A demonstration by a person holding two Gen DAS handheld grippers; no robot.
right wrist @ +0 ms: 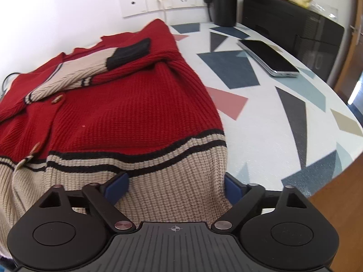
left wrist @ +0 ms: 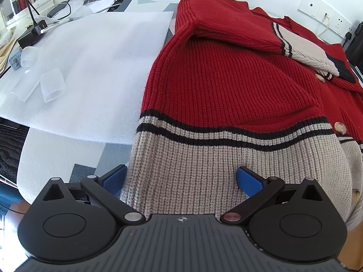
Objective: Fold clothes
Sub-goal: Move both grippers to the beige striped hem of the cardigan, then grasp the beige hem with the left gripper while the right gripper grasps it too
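A red knit cardigan [left wrist: 226, 79] with a beige hem, black stripes and brown buttons lies on the table, both sleeves folded across its front. My left gripper [left wrist: 181, 179] is open, its blue pads either side of the beige hem at the garment's left corner. In the right wrist view the cardigan [right wrist: 124, 104] fills the left half. My right gripper [right wrist: 174, 188] is open, its blue pads straddling the beige hem at the right corner. Neither pair of pads is closed on the fabric.
A white foam sheet [left wrist: 90, 63] lies left of the cardigan with plastic pieces [left wrist: 52, 88], cables and a black device [left wrist: 31, 34] behind. A closed laptop [right wrist: 267, 56] lies on the patterned tabletop [right wrist: 283, 117] to the right. Wall sockets [right wrist: 168, 0] are behind. The table edge curves at right.
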